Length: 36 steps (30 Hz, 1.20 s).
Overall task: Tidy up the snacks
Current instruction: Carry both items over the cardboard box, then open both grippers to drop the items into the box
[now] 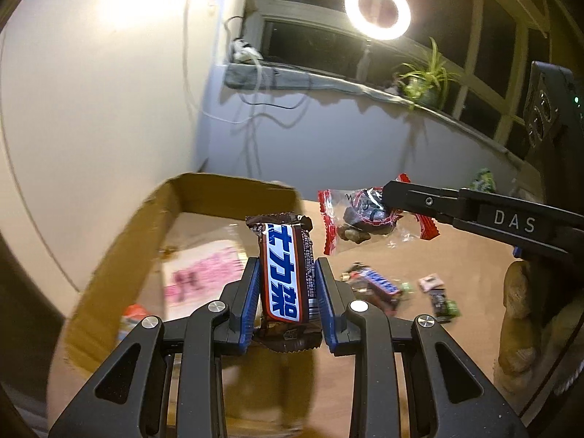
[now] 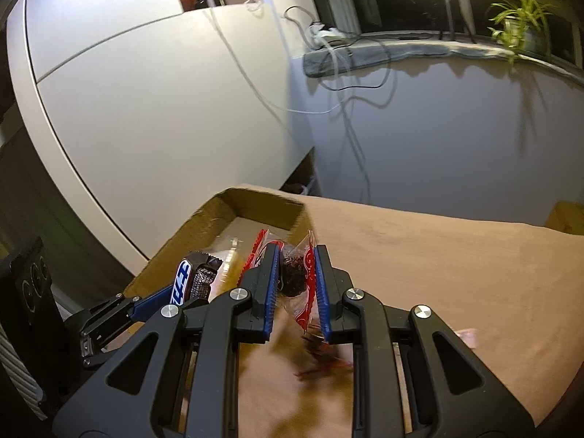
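**A:** Brown tabletop [image 1: 419,255], both tongs loaded? Left gripper [image 1: 288,284] clamps a chocolate bar [image 1: 283,273], long axis pointing away.

**B:** Yep. Right gripper [image 2: 295,273] pinches a red-edged candy bag [image 2: 297,277]. Cardboard box [image 1: 120,248] sits just beyond, far left, nearer the left gripper.

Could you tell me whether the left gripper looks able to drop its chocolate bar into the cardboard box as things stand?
Probably yes. The left gripper holds the chocolate bar beside the cardboard box, whose top is open. Nothing blocks the way; the right gripper, with its clear snack packet, is off to the side.
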{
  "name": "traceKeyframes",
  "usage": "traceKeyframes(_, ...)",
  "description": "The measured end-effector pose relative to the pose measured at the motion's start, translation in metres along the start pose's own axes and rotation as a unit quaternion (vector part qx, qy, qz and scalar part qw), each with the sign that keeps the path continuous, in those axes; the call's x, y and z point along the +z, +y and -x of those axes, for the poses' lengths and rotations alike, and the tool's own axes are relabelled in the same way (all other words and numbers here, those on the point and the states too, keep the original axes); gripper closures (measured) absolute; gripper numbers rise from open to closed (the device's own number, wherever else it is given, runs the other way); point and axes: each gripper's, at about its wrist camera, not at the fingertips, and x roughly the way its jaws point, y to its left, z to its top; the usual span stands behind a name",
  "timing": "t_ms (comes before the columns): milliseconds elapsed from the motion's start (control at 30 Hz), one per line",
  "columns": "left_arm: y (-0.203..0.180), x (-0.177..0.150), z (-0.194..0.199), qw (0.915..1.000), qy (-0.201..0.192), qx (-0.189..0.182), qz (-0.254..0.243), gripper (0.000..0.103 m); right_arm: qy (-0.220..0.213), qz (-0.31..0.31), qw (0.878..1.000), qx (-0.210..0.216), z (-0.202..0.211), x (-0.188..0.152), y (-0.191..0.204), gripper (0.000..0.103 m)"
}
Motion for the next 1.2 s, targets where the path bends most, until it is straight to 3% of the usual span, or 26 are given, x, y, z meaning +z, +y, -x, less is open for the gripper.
traceKeyframes(367,0.032,-0.006,0.004,0.9982,-0.008,0.058,-0.006,0.075,0.021,0.027,0.999,0.015,-0.043,-0.002,0.046,0.084)
traceKeyframes(1067,0.045,-0.007,0.007,0.9971,-0.013,0.075,0.006,0.074,0.049,0.044,0.997,0.032,-0.069,-0.007,0.064,0.082)
traceKeyframes(1200,0.045,-0.005,0.010,0.9969,-0.017,0.076,0.006,0.074,0.048,0.045,0.997,0.031,-0.069,-0.006,0.064,0.075)
